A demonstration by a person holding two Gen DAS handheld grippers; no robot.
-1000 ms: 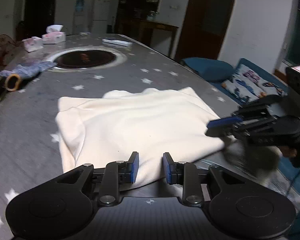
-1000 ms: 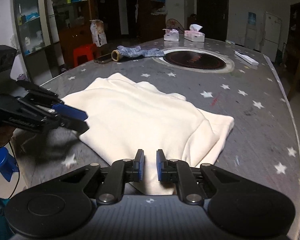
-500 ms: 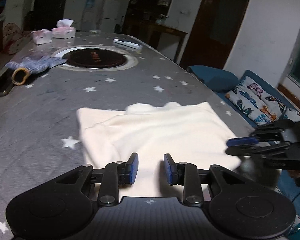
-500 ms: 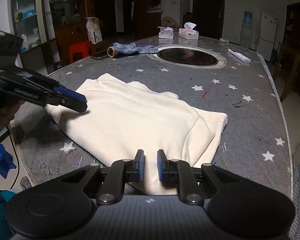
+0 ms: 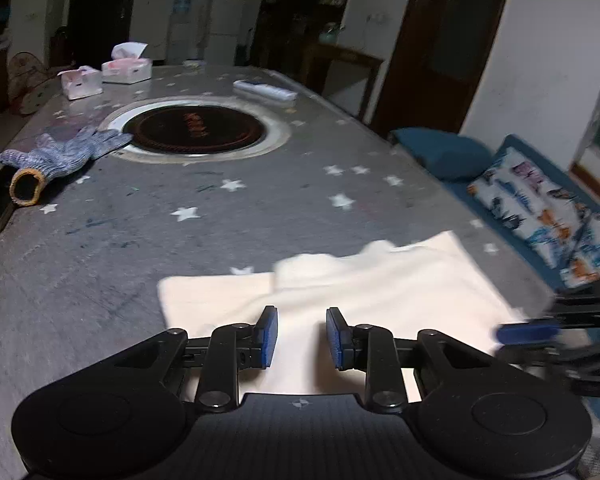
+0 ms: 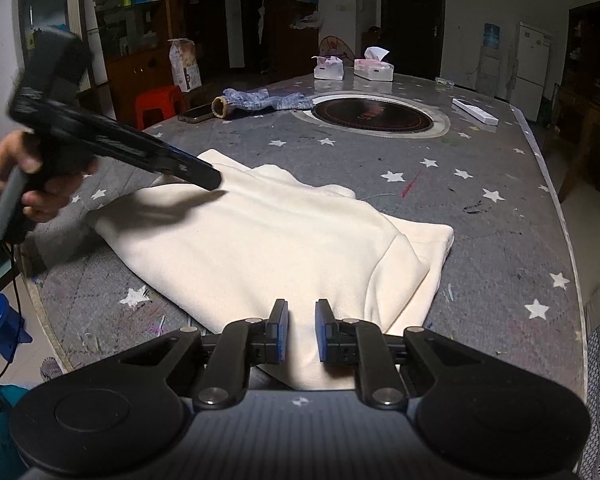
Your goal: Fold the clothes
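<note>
Our left gripper (image 5: 301, 338) hangs above the near edge of the table (image 5: 100, 248), its blue pads (image 5: 269, 336) parted with nothing between them; the cream garment (image 5: 380, 300) shows through the gap below. In the right wrist view the same gripper (image 6: 208, 176) reaches in from the left, held in our left hand (image 6: 28, 176), its tip over the garment's far left corner and casting a shadow on the cloth; we cannot tell whether it touches.

Our right gripper (image 6: 301, 330) sits low over the garment's near edge (image 6: 280, 248), its pads (image 6: 281, 330) a narrow gap apart. They clamp nothing; cream cloth lies beneath them. In the left wrist view that gripper (image 5: 528, 332) appears blurred at the right, by the garment's right corner.

The garment lies folded and flat on the near part of the table, close to the near edge, with one folded layer stepping down toward its right side in the right wrist view.

Farther out, a dark round hob (image 6: 374, 114) is set into the middle of the table. A grey glove (image 6: 260, 100) lies just beside the hob toward the left edge, with a phone (image 6: 196, 114) near its cuff. Two tissue boxes (image 6: 374, 68) stand at the far edge. A white remote (image 6: 474, 111) lies near the far right edge.
</note>
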